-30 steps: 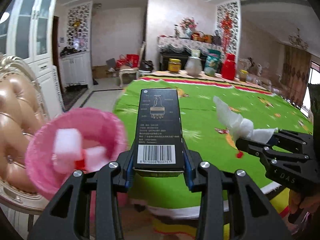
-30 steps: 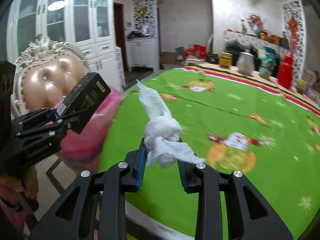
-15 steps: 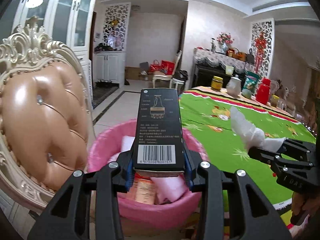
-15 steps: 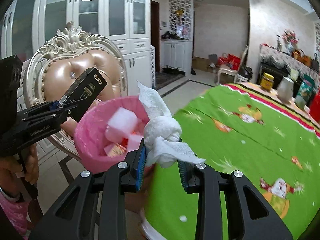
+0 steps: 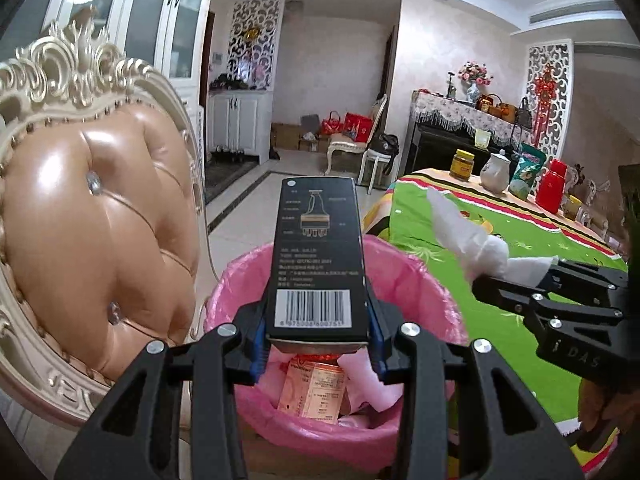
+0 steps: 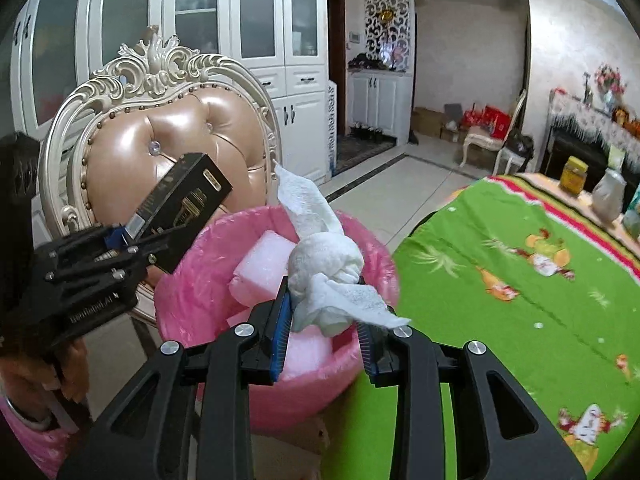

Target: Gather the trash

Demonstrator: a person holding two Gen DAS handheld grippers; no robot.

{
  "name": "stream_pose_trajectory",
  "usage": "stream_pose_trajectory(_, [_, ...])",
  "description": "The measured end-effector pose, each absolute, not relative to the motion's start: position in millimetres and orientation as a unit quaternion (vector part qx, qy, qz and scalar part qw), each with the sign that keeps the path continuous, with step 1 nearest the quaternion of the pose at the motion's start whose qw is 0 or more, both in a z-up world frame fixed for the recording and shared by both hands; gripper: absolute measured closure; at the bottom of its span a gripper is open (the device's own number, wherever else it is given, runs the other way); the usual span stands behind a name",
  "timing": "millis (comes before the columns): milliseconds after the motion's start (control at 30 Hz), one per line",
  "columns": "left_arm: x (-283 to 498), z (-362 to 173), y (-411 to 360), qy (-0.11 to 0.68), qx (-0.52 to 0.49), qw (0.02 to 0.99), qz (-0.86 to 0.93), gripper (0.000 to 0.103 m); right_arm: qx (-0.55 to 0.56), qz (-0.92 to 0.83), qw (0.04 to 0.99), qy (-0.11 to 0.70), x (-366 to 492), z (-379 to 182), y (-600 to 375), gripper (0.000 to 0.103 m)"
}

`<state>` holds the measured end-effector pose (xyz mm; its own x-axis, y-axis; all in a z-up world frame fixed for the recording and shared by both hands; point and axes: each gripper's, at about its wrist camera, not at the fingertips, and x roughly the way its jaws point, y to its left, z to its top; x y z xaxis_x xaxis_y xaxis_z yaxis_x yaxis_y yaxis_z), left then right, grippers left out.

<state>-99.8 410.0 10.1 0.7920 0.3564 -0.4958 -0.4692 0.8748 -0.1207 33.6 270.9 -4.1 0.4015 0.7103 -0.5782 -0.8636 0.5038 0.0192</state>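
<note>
My left gripper (image 5: 318, 336) is shut on a long black box (image 5: 318, 256) with a barcode and holds it above the pink-lined trash bin (image 5: 424, 276). The bin holds white foam pieces (image 6: 262, 266) and an orange packet (image 5: 314, 392). My right gripper (image 6: 324, 320) is shut on a crumpled white tissue (image 6: 324, 268) and holds it over the bin's rim (image 6: 376, 240). The right gripper with the tissue (image 5: 472, 240) shows at the right of the left wrist view. The left gripper with the box (image 6: 180, 204) shows at the left of the right wrist view.
An ornate chair with a tan leather back (image 5: 92, 216) stands left of the bin. A table with a green cloth (image 6: 520, 280) is to the right, with jars, a jug and a red flask (image 5: 552, 186) at its far edge. White cabinets (image 6: 260, 40) stand behind.
Both grippers have swung left from over the green table to above the pink bin, still holding the box and the tissue. The bin now sits under both.
</note>
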Motion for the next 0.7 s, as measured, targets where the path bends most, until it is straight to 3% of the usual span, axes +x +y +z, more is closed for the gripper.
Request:
stream_pose_trajectory(433, [-91.9, -1.0, 438.4, 0.236, -0.150, 0.935, 0.220, 0.064, -0.144, 0.502, 0.804, 0.285, 58.3, -10.6, 320.2, 0.071])
stream_pose_trajectory(500, [-89.9, -5.0, 441.1, 0.242, -0.157, 0.931, 0.224, 0.056, -0.145, 0.502, 0.801, 0.291, 65.1, -13.9, 329.9, 0.065])
stream_pose_trajectory(567, [-92.5, -8.4, 443.9, 0.244, -0.167, 0.926, 0.234, 0.021, -0.134, 0.502, 0.801, 0.297, 72.6, -17.7, 334.4, 0.033])
stream_pose_trajectory(700, [-108.2, -8.1, 445.0, 0.230, -0.163, 0.927, 0.249, 0.018, -0.108, 0.501, 0.805, 0.299, 77.8, -17.6, 322.5, 0.032])
